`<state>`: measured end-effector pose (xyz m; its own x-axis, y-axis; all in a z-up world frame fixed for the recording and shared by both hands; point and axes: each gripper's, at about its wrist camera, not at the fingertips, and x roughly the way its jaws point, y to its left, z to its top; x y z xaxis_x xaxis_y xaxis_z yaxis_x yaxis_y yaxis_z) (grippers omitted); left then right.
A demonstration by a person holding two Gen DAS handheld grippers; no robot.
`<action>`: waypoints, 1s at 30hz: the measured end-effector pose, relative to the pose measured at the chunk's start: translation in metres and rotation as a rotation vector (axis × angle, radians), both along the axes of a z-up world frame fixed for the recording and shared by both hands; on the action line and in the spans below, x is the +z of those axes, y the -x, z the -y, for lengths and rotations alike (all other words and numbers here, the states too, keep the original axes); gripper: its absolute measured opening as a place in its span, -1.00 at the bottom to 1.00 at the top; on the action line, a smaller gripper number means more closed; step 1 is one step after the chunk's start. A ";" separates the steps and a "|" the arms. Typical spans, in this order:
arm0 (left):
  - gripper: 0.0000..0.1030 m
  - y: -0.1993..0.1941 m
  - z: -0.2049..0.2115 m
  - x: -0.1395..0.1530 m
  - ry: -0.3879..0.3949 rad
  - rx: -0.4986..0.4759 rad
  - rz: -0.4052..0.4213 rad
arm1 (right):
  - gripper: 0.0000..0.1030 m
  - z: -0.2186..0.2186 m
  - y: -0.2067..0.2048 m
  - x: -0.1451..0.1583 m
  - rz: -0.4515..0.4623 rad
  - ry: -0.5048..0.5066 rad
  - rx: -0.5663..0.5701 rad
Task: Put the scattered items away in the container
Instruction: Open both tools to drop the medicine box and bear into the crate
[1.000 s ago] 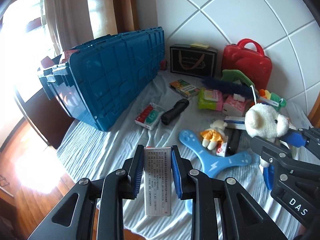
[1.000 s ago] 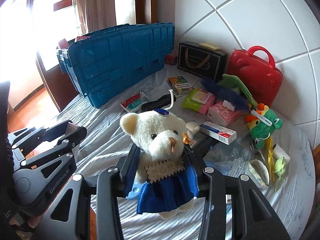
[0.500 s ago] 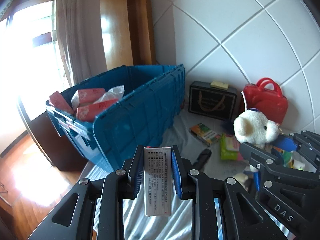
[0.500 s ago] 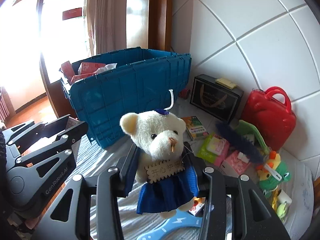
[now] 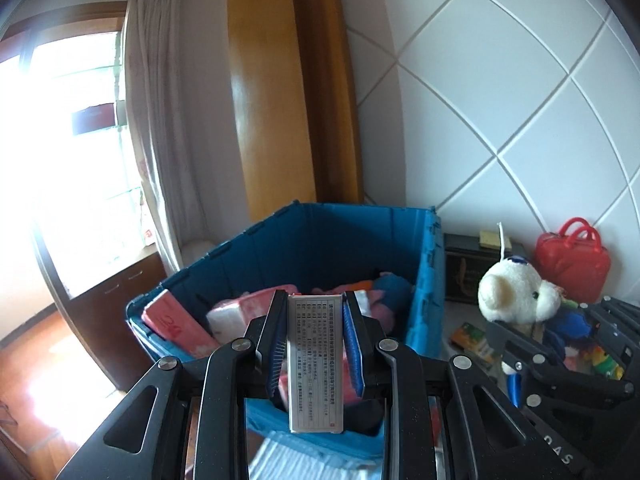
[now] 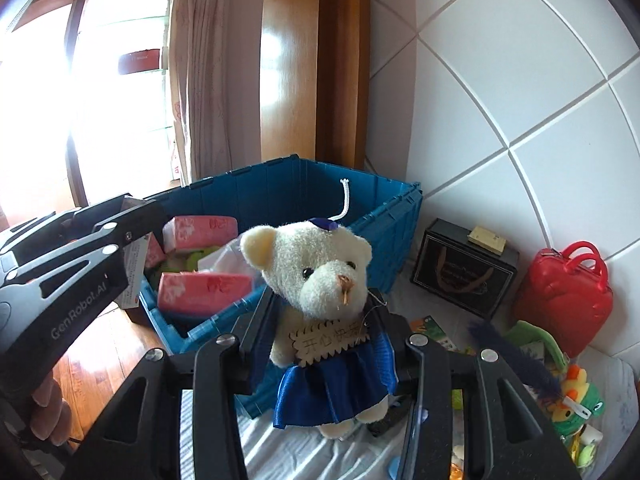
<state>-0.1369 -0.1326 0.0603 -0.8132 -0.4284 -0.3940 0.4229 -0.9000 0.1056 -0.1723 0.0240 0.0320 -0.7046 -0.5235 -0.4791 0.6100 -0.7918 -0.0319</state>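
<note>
Both tongs now hang above the blue plastic crate (image 5: 426, 280); left tongs (image 5: 316, 344) clamp a stiff, light printed carton (image 5: 316, 364), right tongs (image 6: 326, 344) squeeze a soft white plush bear (image 6: 316, 268) at its waist.

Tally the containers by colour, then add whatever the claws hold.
Blue: 1, crate
Black: 1, gift box
Red: 1, carry case
Held: 2, teddy bear in right claw, printed box in left claw
Total: 5
</note>
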 end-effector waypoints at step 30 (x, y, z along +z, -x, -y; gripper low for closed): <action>0.35 0.065 0.129 -0.079 -0.123 0.044 0.173 | 0.27 0.160 0.076 -0.042 0.084 -0.130 -0.010</action>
<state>-0.2023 -0.2617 -0.0189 -0.7103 -0.4023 -0.5776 0.4476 -0.8915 0.0704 -0.2482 -0.1356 -0.0095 -0.6641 -0.4467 -0.5995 0.6071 -0.7902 -0.0836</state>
